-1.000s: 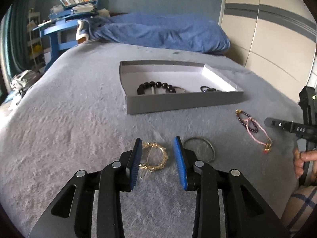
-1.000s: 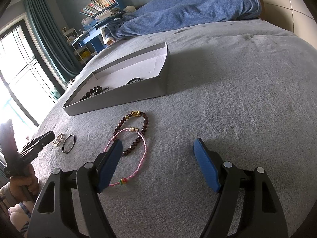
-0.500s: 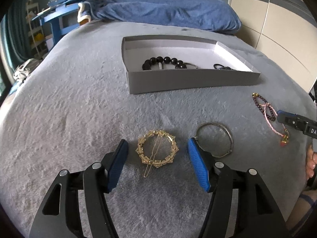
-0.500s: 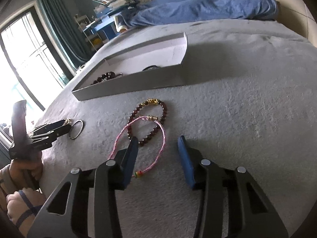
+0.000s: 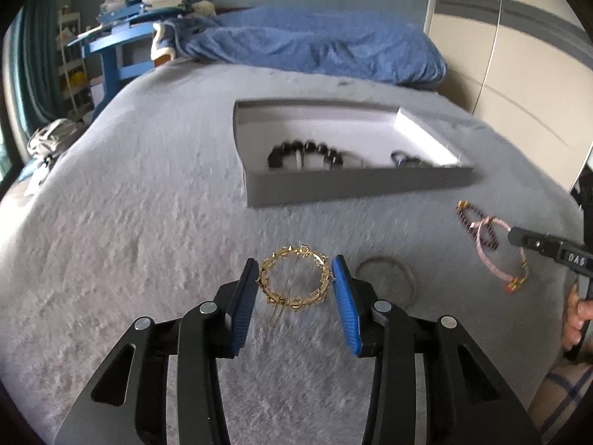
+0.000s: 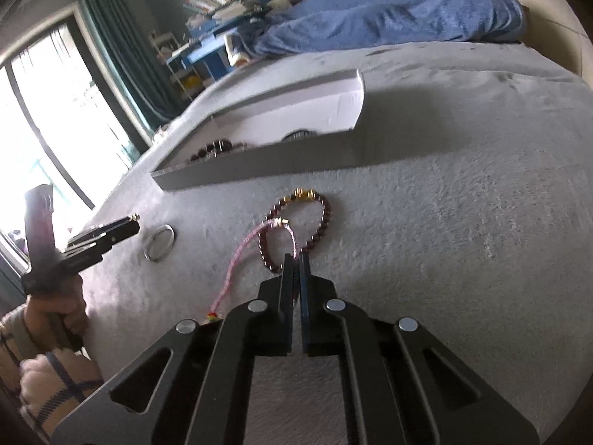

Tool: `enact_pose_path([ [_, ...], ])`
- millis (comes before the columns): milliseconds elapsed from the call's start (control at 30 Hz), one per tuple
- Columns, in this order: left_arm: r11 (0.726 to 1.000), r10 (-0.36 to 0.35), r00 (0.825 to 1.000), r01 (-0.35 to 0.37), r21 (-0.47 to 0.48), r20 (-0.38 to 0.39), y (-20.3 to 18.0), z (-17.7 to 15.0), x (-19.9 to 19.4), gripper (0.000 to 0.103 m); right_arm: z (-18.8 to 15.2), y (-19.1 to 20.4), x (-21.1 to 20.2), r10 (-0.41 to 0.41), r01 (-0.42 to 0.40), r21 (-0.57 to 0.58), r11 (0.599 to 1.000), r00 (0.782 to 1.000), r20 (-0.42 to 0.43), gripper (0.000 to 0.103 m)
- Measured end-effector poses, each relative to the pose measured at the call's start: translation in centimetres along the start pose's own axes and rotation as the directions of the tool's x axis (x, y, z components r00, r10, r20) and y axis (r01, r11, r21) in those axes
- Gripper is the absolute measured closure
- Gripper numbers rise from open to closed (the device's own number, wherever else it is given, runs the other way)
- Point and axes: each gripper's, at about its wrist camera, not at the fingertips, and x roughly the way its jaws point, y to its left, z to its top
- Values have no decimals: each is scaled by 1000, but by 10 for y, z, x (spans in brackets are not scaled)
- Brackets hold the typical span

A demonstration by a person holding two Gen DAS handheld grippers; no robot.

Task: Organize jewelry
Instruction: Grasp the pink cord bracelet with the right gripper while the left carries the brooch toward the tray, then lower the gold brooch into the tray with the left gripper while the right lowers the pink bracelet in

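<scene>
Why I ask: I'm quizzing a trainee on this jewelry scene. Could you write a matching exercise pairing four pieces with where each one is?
Pieces:
1. gold hair clip
2. black bead bracelet
3. pink cord bracelet
4. silver bangle

Places:
A. pinched in the right tongs
B. lying free on the blanket
C. inside the grey box
D. between the left tongs

Pairs: 1-D, 2-C, 3-A, 4-B.

The left tongs have just been closing around the clip.

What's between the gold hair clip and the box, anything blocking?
Nothing visible. Bare blanket lies between the gold clip, flanked by the left gripper's pads, and the box. Only the box's near wall needs clearing.
</scene>
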Motion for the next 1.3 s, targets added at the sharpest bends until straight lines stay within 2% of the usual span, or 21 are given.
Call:
enact_pose_path([
  [167,999,-42,997,43,-13,58,-8,23,-12,61,13,8,-8,38,-38,0,999,998,47,100],
  [400,998,-69,991,69,7,118,-26,48,-15,61,44,19,-19,89,-87,-24,996,990,107,100],
  [533,997,-77,990,77,10,122,-32,56,-9,61,61,17,-24,117,-116,-21,993,984,135,100],
  [833,996,-91,987,87,34,131,-42,76,9,61,100,17,-15,118,-113,-38,993,983,141,100],
  [1133,998,-67,992,65,24,111,-38,94,38,61,138,23,20,97,-93,-38,995,986,138,100],
  [1300,999,-40,996,42,-19,80,-25,100,62,61,149,26,43,80,-77,-31,997,989,124,100],
])
